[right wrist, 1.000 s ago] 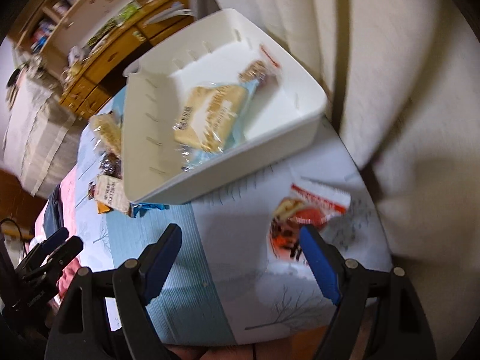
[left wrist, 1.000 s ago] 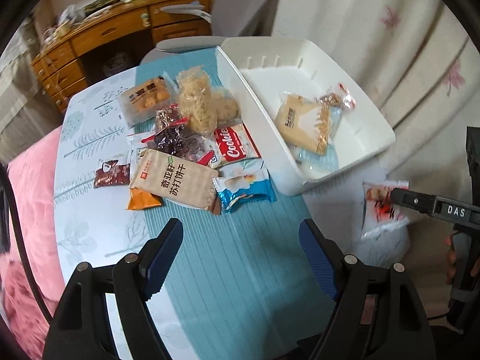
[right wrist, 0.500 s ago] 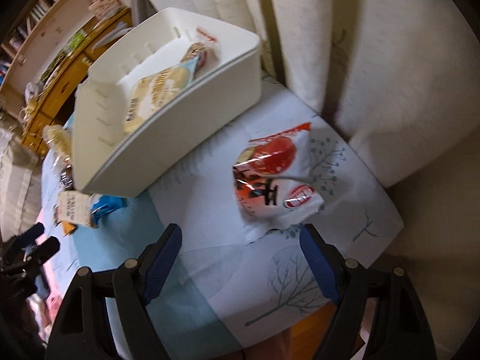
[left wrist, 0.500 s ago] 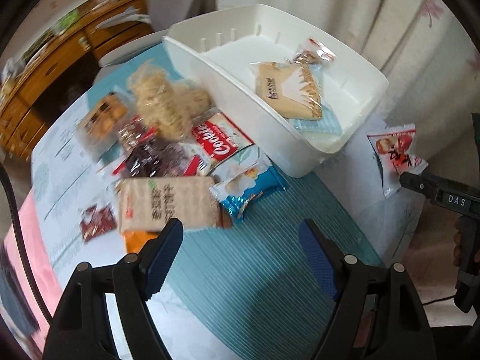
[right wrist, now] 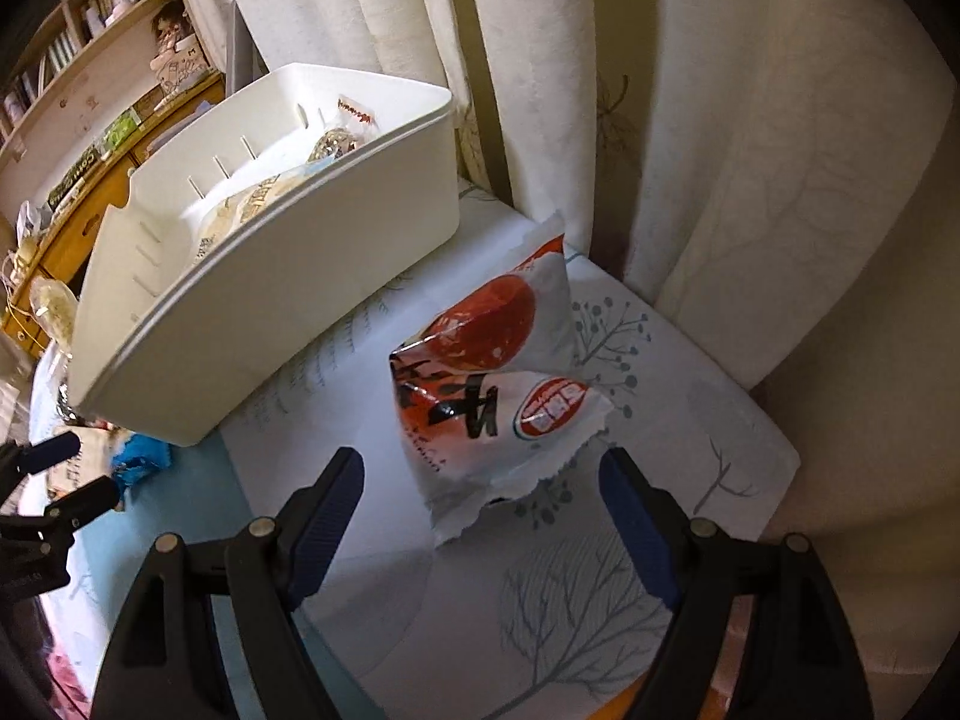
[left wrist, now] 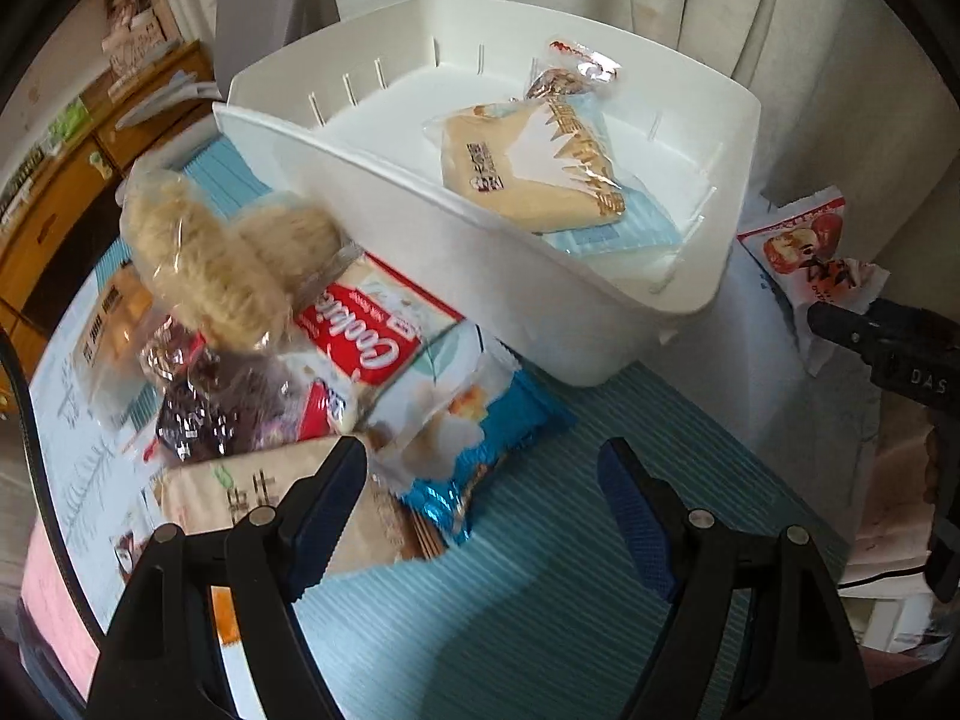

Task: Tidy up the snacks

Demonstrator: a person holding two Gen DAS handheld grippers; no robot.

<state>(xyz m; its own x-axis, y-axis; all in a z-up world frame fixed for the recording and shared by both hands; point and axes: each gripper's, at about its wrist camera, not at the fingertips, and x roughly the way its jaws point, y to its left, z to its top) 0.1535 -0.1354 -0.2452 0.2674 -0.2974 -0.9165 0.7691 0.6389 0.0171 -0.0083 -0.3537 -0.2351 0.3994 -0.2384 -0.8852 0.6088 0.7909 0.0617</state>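
A white bin (left wrist: pixel 498 252) (right wrist: pixel 270 294) holds a tan cracker pack (left wrist: pixel 528 168) and a small wrapped sweet (left wrist: pixel 570 69). A pile of snacks lies left of it: a red cookie pack (left wrist: pixel 366 330), a blue packet (left wrist: pixel 480 438), puffed rice cakes (left wrist: pixel 204 264), a dark sweets bag (left wrist: pixel 222 396) and a tan biscuit pack (left wrist: pixel 252 492). My left gripper (left wrist: pixel 483 510) is open just over the blue packet. My right gripper (right wrist: pixel 483 516) is open, straddling the near end of a red-and-white snack bag (right wrist: pixel 492 384) (left wrist: pixel 804 246) lying right of the bin.
The table has a blue striped mat (left wrist: pixel 540 570) and a white tree-print cloth (right wrist: pixel 570 600). Curtains (right wrist: pixel 690 120) hang close behind the bin and the table corner. A wooden desk (left wrist: pixel 60 192) stands far left. The table's edge runs just right of the red bag.
My left gripper has moved forward and down toward the snack pile. My right gripper has closed in on the red-and-white bag, which now lies between its open fingers.
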